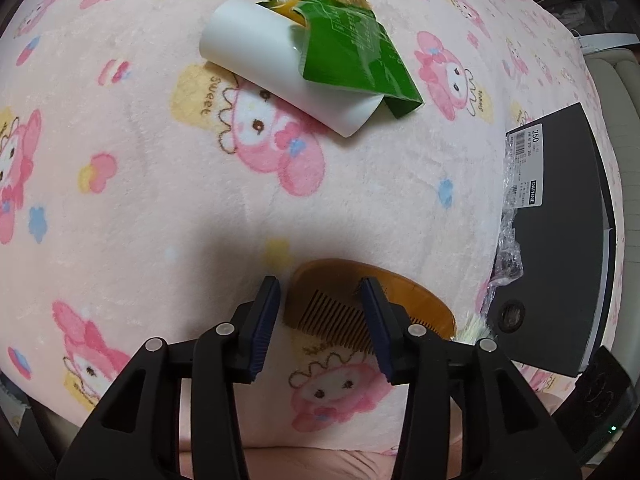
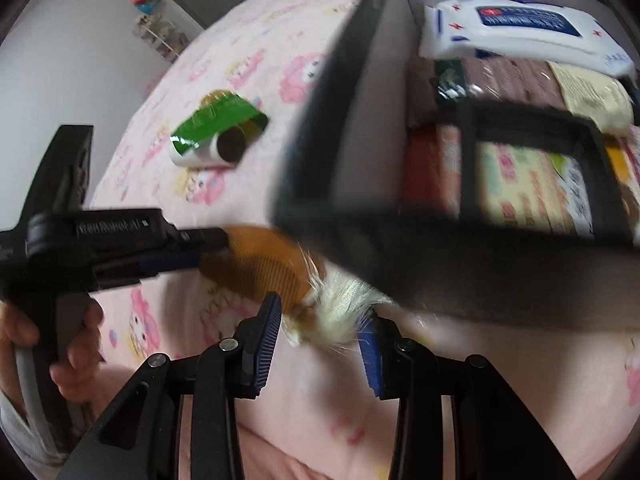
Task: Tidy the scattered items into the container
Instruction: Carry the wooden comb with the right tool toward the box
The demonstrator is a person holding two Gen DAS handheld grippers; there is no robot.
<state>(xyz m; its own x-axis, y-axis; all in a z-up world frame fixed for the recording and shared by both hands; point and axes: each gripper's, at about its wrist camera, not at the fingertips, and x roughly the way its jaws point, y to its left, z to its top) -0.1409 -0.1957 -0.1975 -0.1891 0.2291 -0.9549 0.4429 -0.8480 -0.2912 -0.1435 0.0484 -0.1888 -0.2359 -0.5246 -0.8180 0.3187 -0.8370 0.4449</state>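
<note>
A brown wooden comb point(image 1: 360, 300) with a cream tassel point(image 1: 474, 330) lies on the pink blanket by the black box point(image 1: 560, 240). My left gripper point(image 1: 320, 304) is open, its fingers either side of the comb's toothed end. In the right wrist view the comb point(image 2: 264, 268) and its tassel point(image 2: 344, 312) sit just ahead of my open right gripper point(image 2: 320, 320), with the left gripper point(image 2: 180, 256) reaching in from the left. The black box point(image 2: 440, 248) is open and holds a white wipes pack point(image 2: 520, 28) and other packets.
A white tube point(image 1: 280, 68) and a green packet point(image 1: 352, 56) over a yellow item lie farther out on the blanket; they also show in the right wrist view point(image 2: 212, 136). The blanket's near edge is just below both grippers. A wall and shelves stand beyond the bed.
</note>
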